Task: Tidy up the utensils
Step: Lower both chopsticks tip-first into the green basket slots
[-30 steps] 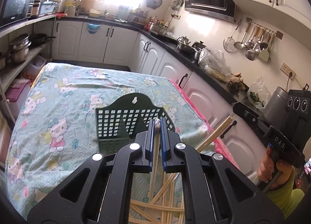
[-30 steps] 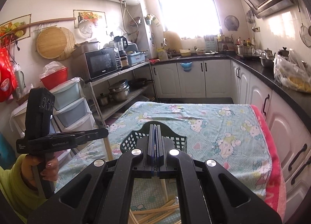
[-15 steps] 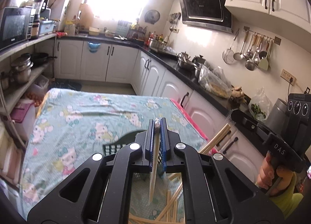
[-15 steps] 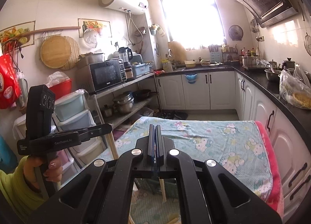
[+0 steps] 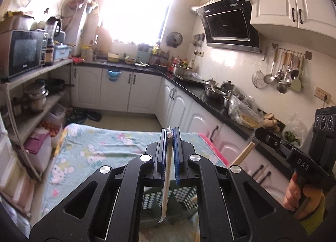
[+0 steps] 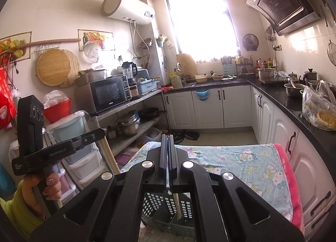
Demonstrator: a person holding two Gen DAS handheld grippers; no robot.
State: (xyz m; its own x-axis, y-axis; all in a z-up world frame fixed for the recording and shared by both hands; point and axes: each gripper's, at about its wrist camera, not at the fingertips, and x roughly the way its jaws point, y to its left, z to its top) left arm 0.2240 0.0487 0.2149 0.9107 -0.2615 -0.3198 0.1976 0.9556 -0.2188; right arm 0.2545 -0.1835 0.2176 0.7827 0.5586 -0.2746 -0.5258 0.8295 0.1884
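Note:
My left gripper (image 5: 170, 134) is shut on a pale chopstick (image 5: 166, 189) that hangs down between its fingers over the dark green slotted utensil basket (image 5: 178, 200). My right gripper (image 6: 168, 139) is shut on another chopstick (image 6: 177, 206), whose lower end points down into the basket (image 6: 168, 214). Both grippers are raised above the table. The right gripper's chopstick also shows in the left wrist view (image 5: 244, 153), and the left gripper's in the right wrist view (image 6: 108, 153).
The table has a teal cartoon-print cloth (image 5: 100, 153) with a pink edge (image 6: 287, 170). White cabinets with a black counter (image 5: 189, 90) run along the right. A shelf rack with a microwave (image 6: 107, 94) and pots stands left.
Both grippers have lifted and tilted up with their chopsticks. The basket has slid from mid-view to under the fingers. The loose chopsticks on the cloth have dropped out of sight.

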